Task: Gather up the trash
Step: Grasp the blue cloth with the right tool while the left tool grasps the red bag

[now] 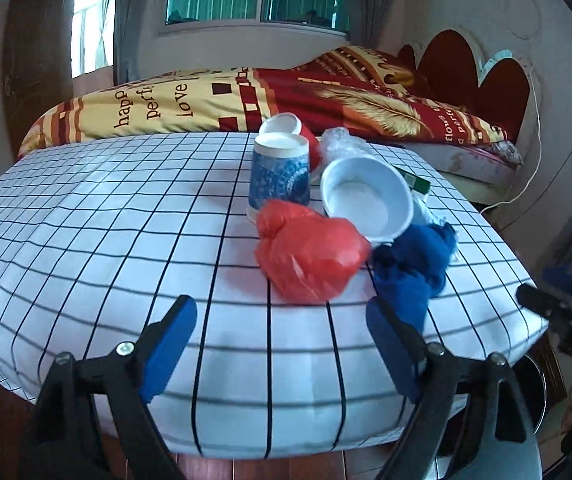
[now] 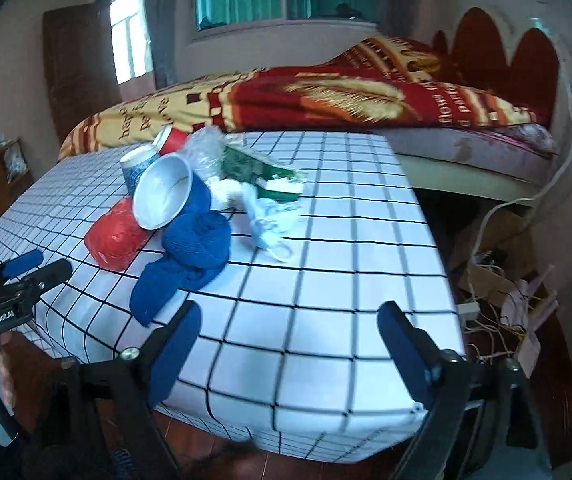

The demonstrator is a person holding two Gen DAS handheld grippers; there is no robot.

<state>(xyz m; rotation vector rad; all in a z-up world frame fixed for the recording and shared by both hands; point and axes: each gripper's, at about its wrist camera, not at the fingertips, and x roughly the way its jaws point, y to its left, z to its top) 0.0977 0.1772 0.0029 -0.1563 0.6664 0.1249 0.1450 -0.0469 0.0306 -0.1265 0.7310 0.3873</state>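
Note:
A pile of trash sits on the checked tablecloth [image 1: 105, 240]. In the left wrist view I see a red plastic bag [image 1: 310, 252], a blue patterned cup [image 1: 279, 174] upside down, a white cup on its side [image 1: 366, 200], a red cup [image 1: 290, 126], clear plastic wrap [image 1: 342, 142] and a blue cloth [image 1: 410, 268]. My left gripper [image 1: 281, 344] is open and empty at the near table edge. My right gripper [image 2: 292, 352] is open and empty over the table's near right corner. The right wrist view also shows a green carton [image 2: 261, 170], white crumpled paper [image 2: 269, 220], the red bag [image 2: 115, 236] and the blue cloth [image 2: 189, 256].
A bed with a red and yellow quilt [image 1: 245, 96] stands behind the table. Cables and boxes [image 2: 502, 280] lie on the floor to the right. A dark round bin [image 1: 534, 384] shows below the table's right corner. The left gripper shows in the right wrist view [image 2: 21, 276].

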